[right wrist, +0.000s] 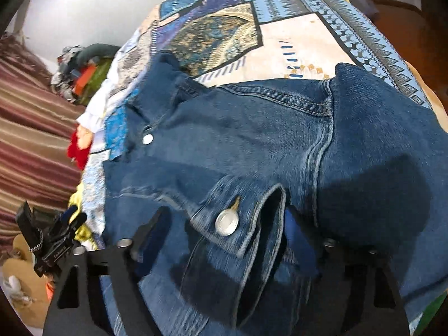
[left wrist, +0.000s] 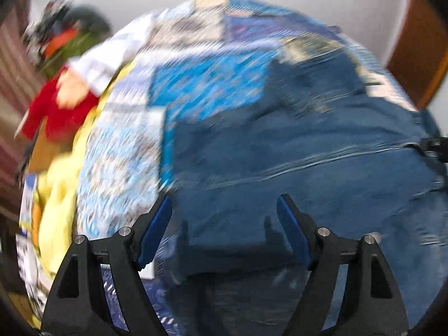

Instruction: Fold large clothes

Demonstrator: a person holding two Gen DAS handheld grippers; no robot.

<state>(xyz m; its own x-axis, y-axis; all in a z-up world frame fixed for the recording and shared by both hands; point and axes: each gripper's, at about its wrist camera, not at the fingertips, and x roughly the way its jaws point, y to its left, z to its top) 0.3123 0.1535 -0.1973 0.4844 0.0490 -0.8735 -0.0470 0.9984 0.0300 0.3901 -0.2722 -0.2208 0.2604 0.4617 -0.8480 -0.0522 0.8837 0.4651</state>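
Denim jacket [right wrist: 252, 145], heavy dark-blue cotton with pale contrast stitching along its seams, lies spread over a patchwork bedspread [right wrist: 294, 42] printed in blue, cream and paisley blocks; we see it directly ahead of and beneath both tools; its weave looks coarse and slightly faded at the creases, and round metal snap buttons [right wrist: 226, 222] catch the light; a cuffed sleeve [right wrist: 252, 240] rests on top of the body, running from our right gripper [right wrist: 224, 240] away and to the right, so the cuff opening points back toward us; the jacket's long axis runs roughly left to right across the right wrist view.

Our right gripper sits low over the sleeve, black fingers spread either side of the cuff, jaws parted with the denim between them but not pinched; the right-hand finger is partly buried under fabric.

Our left gripper [left wrist: 224, 224] hovers just above the denim [left wrist: 308, 154], blue-padded fingers [left wrist: 155, 232] wide apart and clear of the cloth, casting a shadow on it; that view is smeared by motion blur, so we cannot read finer texture there.

Left of the left gripper lie yellow cloth [left wrist: 56, 196] and a red garment [left wrist: 53, 120]; beyond them, a striped maroon fabric [right wrist: 30, 128] and a heap of mixed clothes [right wrist: 84, 70].
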